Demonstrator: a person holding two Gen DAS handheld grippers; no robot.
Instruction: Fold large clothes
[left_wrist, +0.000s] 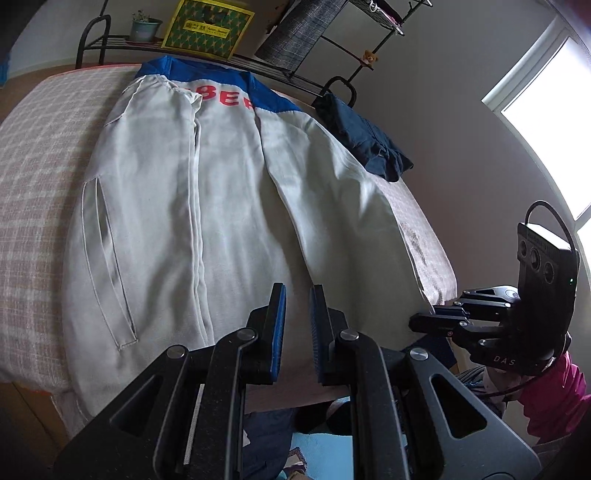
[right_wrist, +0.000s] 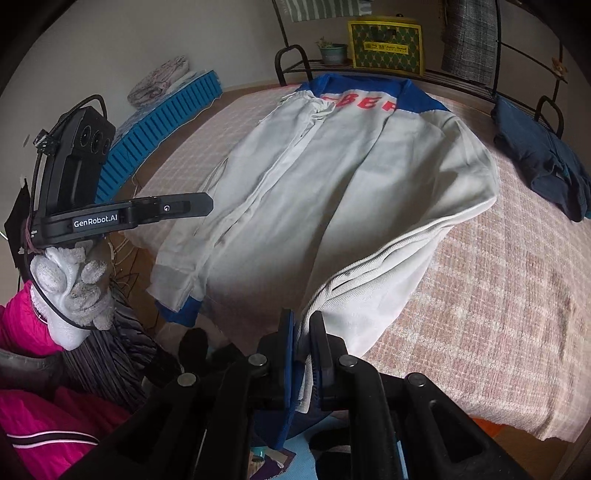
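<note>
A large white jacket (left_wrist: 207, 206) with a blue yoke and red letters lies spread flat on the checked table, collar at the far end; it also shows in the right wrist view (right_wrist: 332, 192). My left gripper (left_wrist: 297, 321) hovers just above the jacket's near hem, jaws slightly apart, holding nothing. My right gripper (right_wrist: 301, 343) is shut on the jacket's near hem edge (right_wrist: 306, 369), white cloth and blue trim pinched between the pads. The right gripper (left_wrist: 439, 321) also shows at the table's near right corner in the left wrist view. The left gripper (right_wrist: 199, 205) shows at the left in the right wrist view.
A folded dark blue garment (left_wrist: 365, 140) lies at the table's far right edge, also seen in the right wrist view (right_wrist: 543, 166). A metal rack (left_wrist: 258, 62) with a yellow-green box (left_wrist: 207, 29) and a potted plant (left_wrist: 144, 26) stands behind. A pink garment (right_wrist: 44, 413) lies below left.
</note>
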